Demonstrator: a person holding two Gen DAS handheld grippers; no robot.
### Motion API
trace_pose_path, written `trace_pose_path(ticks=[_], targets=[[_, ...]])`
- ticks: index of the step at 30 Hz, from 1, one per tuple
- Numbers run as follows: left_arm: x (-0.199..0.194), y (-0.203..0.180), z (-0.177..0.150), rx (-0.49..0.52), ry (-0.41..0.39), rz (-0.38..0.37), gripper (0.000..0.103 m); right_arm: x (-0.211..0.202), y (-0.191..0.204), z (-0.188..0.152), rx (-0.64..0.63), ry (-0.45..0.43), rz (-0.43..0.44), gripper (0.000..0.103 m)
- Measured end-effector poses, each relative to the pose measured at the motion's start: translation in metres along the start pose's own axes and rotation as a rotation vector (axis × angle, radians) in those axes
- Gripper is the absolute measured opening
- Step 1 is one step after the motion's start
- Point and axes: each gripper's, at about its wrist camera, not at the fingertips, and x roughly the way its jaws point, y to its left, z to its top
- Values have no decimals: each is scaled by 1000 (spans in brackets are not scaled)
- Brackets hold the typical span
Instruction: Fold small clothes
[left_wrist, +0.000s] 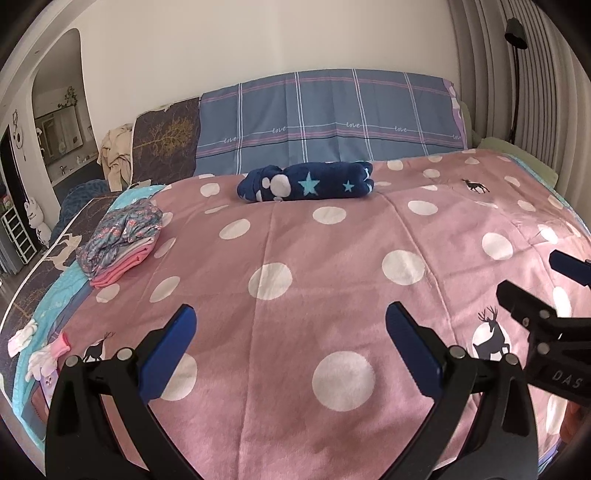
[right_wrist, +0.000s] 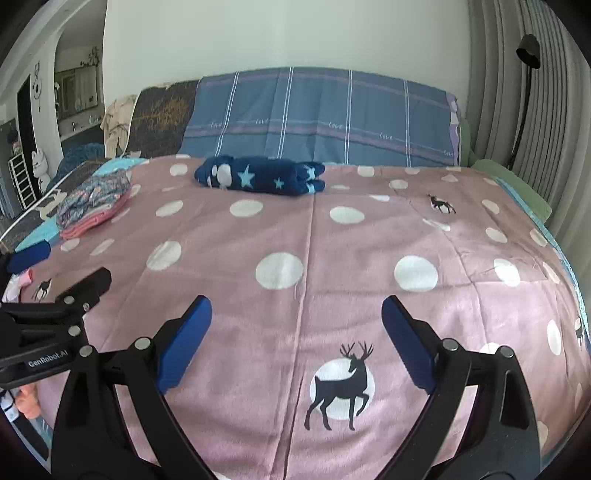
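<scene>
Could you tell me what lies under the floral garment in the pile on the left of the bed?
Under the floral garment lie folded pink clothes; only their edges show, so the number is unclear.

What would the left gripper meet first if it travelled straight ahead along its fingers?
Probably the pink polka-dot blanket itself, since the open left gripper looks tilted down towards it. If it skimmed above the bed, the rolled navy star-patterned garment lies next in line, though depth is unclear.
</scene>
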Motion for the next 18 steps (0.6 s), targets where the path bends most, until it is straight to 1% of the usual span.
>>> trace_pose_path(ticks=[4,11,18], targets=[[-4,0,-2,-8,-5,1,102,-5,3,-2,6,-9,14,95],[-8,1,-1,-14,-11,3,102,-15,-2,4,29,-49,-1,95],[-11,0,-1,-8,-17,-4,102,-18,-8,4,56,-54,-7,95]])
